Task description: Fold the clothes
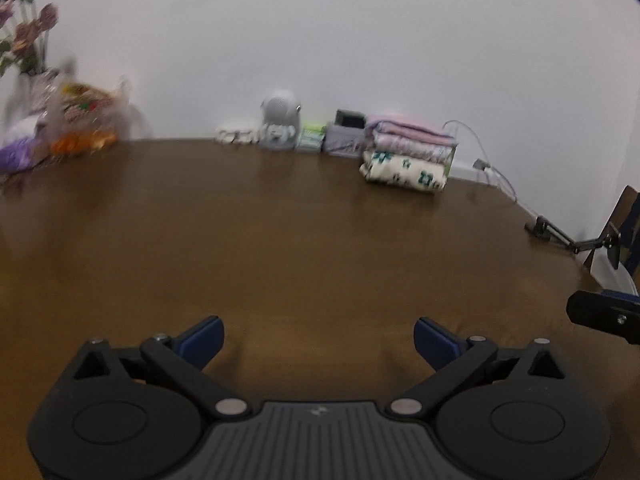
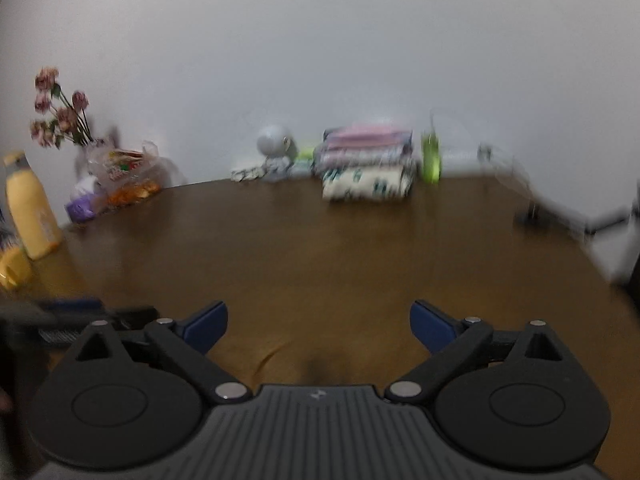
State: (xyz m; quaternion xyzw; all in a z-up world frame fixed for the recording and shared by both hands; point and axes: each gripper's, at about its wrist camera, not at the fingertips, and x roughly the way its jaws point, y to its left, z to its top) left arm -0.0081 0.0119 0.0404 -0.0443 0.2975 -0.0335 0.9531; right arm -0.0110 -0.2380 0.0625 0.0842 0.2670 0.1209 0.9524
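A stack of folded clothes (image 1: 408,156) lies at the far side of the brown table (image 1: 280,240), pink and striped pieces on top of a cream one with green flowers. The same stack (image 2: 368,164) shows blurred in the right wrist view. My left gripper (image 1: 319,338) hangs over bare wood near the table's front, open, with nothing between its blue pads (image 1: 204,338). My right gripper (image 2: 319,322) is likewise open and empty over the table. Part of the right gripper (image 1: 604,314) enters the left wrist view at the right edge. The left gripper (image 2: 72,316) appears blurred at the left of the right wrist view.
Along the wall stand a grey round gadget (image 1: 280,122), small boxes (image 1: 344,136) and a cable (image 1: 492,168). At the left are dried flowers (image 2: 60,110), a snack bag (image 2: 124,178) and a yellow bottle (image 2: 32,208). A green bottle (image 2: 431,156) stands right of the stack. A clamp arm (image 1: 560,236) sits on the right edge.
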